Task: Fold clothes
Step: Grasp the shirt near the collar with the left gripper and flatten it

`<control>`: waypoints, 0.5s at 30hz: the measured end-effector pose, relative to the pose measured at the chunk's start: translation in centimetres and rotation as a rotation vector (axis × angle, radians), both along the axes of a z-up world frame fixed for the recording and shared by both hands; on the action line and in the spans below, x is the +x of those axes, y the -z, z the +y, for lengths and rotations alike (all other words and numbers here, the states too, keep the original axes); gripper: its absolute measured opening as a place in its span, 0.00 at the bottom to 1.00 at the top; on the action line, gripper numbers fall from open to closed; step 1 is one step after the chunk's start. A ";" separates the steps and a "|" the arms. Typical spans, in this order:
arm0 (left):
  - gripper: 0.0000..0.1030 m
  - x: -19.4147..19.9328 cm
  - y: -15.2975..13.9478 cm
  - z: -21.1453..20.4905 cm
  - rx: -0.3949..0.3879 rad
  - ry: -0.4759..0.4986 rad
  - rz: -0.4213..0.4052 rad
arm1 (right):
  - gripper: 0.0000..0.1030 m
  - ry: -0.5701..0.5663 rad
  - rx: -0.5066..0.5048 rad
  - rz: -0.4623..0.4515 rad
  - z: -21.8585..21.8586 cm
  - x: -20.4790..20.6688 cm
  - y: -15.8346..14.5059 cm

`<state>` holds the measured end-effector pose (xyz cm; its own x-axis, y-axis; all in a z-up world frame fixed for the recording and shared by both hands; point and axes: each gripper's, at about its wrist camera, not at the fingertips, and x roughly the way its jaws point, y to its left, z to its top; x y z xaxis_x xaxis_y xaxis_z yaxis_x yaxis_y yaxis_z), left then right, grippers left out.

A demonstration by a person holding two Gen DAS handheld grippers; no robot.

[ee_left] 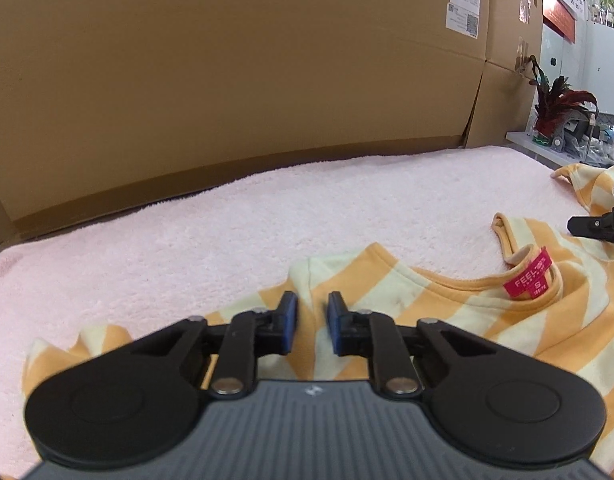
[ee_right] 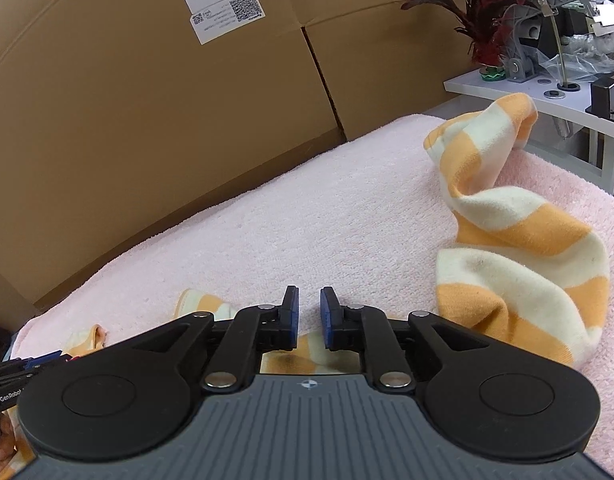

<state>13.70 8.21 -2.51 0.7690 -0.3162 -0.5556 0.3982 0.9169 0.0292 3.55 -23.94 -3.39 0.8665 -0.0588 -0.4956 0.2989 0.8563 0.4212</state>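
The left tongs (ee_left: pixel 311 322) stand nearly closed, with only a narrow gap between the blue pads (ee_left: pixel 292 322). They sit low over the shoulder of the striped shirt (ee_left: pixel 447 320), and orange-and-cream cloth shows in the gap and under the fingers, but whether the pads actually pinch a fold of it cannot be told from this view. The right tongs (ee_right: pixel 309 316) are equally narrow, a slim gap between their blue pads (ee_right: pixel 326 318). Their tips reach out over bare pink towel (ee_right: pixel 307 220), while shirt cloth lies just beneath the linkage behind them; a grip on that cloth cannot be made out either.

The shirt lies on the towel, which covers the surface. In the left wrist view its neckline faces up with a red label (ee_left: pixel 529 278) turned out at the collar, and the right tongs' black tip (ee_left: pixel 599 228) shows at the right edge, over the shirt. In the right wrist view one sleeve (ee_right: pixel 515 220) lies twisted and bunched to the right, its cuff end raised toward the far edge of the towel. At the lower left of that view part of the left tongs (ee_right: pixel 23 372) is seen.

Behind the towel stands a wall of cardboard boxes (ee_left: pixel 247 60) bearing white labels (ee_right: pixel 221 2). To the right a white shelf (ee_right: pixel 527 100) carries a red-leaved plant (ee_right: pixel 491 12) and grey hardware.
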 end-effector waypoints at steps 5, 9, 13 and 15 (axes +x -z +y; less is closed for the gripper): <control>0.05 -1.6 -0.6 1.1 -0.017 -0.092 -0.089 | 0.13 0.001 0.015 -0.006 -0.2 -0.1 0.1; 0.05 -2.3 -0.8 2.0 -0.061 -0.112 -0.096 | 0.16 -0.002 0.025 -0.012 -0.3 -0.2 0.1; 0.05 -3.3 -0.6 2.3 -0.047 -0.145 -0.082 | 0.19 -0.004 0.040 -0.021 -0.4 -0.3 0.2; 0.05 -4.0 -0.5 2.5 -0.037 -0.177 -0.068 | 0.22 0.001 0.052 -0.027 -0.5 -0.4 0.3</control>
